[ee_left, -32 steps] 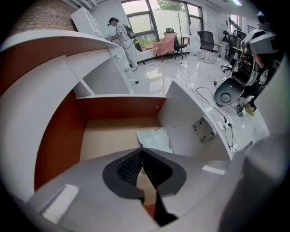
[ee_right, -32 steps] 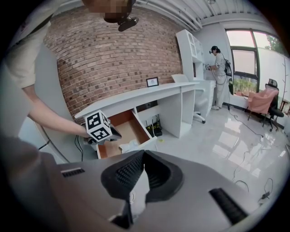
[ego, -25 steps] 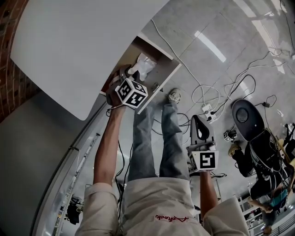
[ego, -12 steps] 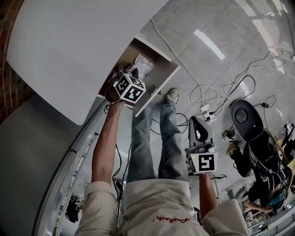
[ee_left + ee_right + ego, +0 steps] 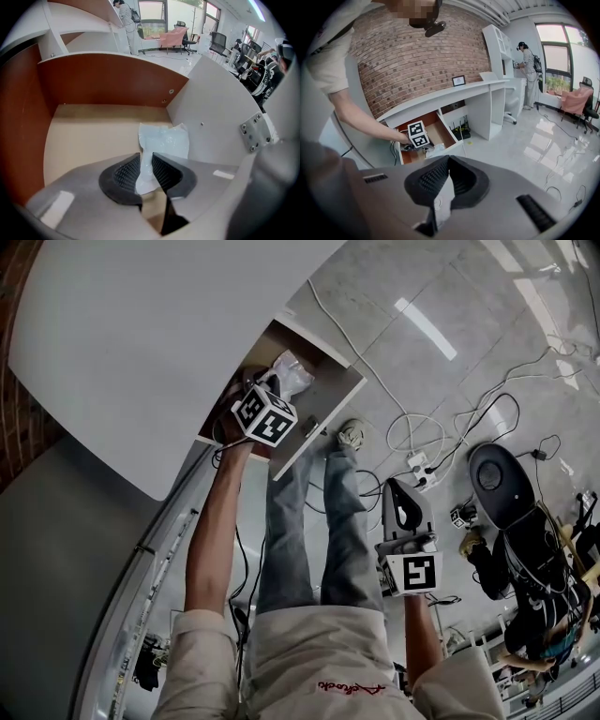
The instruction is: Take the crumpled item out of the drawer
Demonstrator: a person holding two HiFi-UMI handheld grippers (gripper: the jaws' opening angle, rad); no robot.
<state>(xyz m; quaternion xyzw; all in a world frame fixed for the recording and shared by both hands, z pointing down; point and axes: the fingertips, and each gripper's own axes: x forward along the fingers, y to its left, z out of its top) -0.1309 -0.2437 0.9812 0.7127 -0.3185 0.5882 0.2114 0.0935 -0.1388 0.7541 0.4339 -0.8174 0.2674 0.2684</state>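
Observation:
The crumpled white item lies in the open drawer, near its right wall. My left gripper points steeply down into the drawer. In the left gripper view, the crumpled item runs down between the two ribbed pads of the left gripper. Its jaws have just been closing and now press on the item's lower end. The drawer's brown back wall stands behind. My right gripper hangs over the floor, far from the drawer, shut on nothing. The right gripper looks toward the drawer.
The white desk top overhangs the drawer's left side. The person's legs and a shoe stand just below the drawer front. Cables and a power strip lie on the tiled floor, beside a black round object.
The left gripper has sunk a little deeper into the drawer, onto the white item. The right gripper has hardly moved.

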